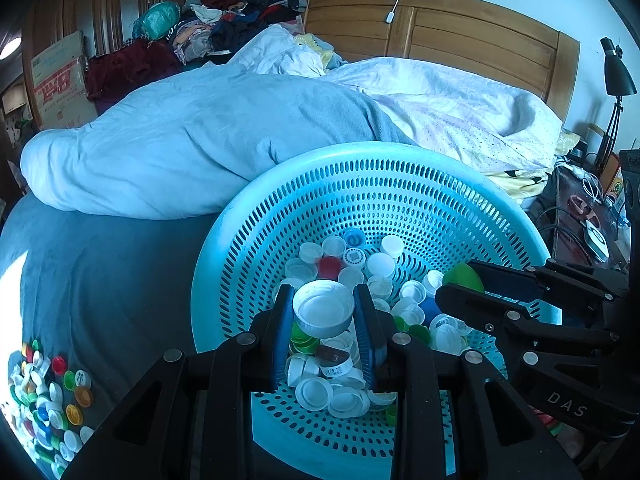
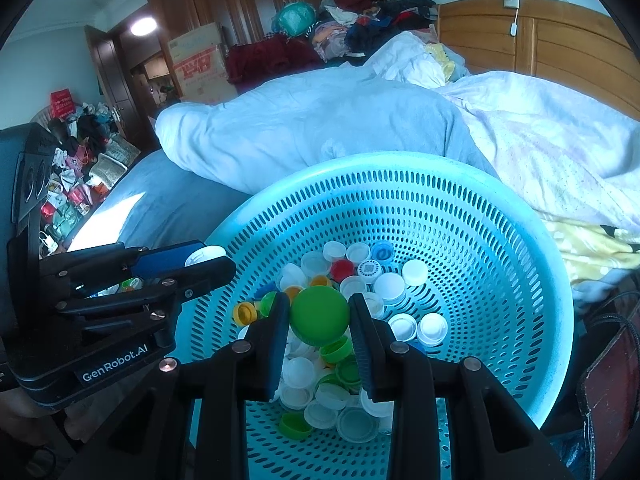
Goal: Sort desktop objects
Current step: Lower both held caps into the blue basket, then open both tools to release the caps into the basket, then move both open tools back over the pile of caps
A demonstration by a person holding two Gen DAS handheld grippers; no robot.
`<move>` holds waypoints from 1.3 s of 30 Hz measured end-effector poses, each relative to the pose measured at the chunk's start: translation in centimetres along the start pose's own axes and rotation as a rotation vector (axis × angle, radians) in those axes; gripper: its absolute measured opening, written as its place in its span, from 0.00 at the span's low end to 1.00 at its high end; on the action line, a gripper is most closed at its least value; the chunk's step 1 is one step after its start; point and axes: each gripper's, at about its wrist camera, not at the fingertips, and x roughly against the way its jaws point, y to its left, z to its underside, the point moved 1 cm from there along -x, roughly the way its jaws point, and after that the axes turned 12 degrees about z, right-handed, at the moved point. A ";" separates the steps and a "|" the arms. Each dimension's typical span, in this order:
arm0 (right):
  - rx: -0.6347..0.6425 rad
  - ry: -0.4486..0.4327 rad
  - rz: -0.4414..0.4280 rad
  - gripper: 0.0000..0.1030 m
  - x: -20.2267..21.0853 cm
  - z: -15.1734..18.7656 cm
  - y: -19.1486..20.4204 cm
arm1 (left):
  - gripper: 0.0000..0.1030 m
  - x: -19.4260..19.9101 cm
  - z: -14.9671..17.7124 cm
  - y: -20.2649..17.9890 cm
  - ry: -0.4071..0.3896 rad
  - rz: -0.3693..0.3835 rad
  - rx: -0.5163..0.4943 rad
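A light blue perforated basket [image 1: 248, 240] [image 2: 500, 240] sits on the bed and holds several bottle caps, mostly white, some green, red and blue. My left gripper [image 1: 324, 312] is shut on a large white cap [image 1: 323, 314], open side up, above the cap pile. My right gripper [image 2: 319, 318] is shut on a large green cap [image 2: 319, 316] above the pile. Each gripper shows in the other's view: the right one [image 1: 460, 284] with the green cap [image 1: 462, 276], the left one [image 2: 208, 262] with the white cap [image 2: 205, 255].
A pile of sorted caps [image 1: 48, 400] lies on the grey-blue sheet at the left. A rumpled duvet [image 1: 200, 140] lies behind the basket. A wooden headboard [image 1: 460, 40], a black lamp [image 1: 616, 72] and a cluttered nightstand [image 1: 584, 216] stand at the right.
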 end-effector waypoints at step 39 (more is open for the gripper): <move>0.148 0.012 -0.079 0.88 -4.1 1.4 9.0 | 0.38 9.8 17.7 16.1 -0.073 -0.268 0.479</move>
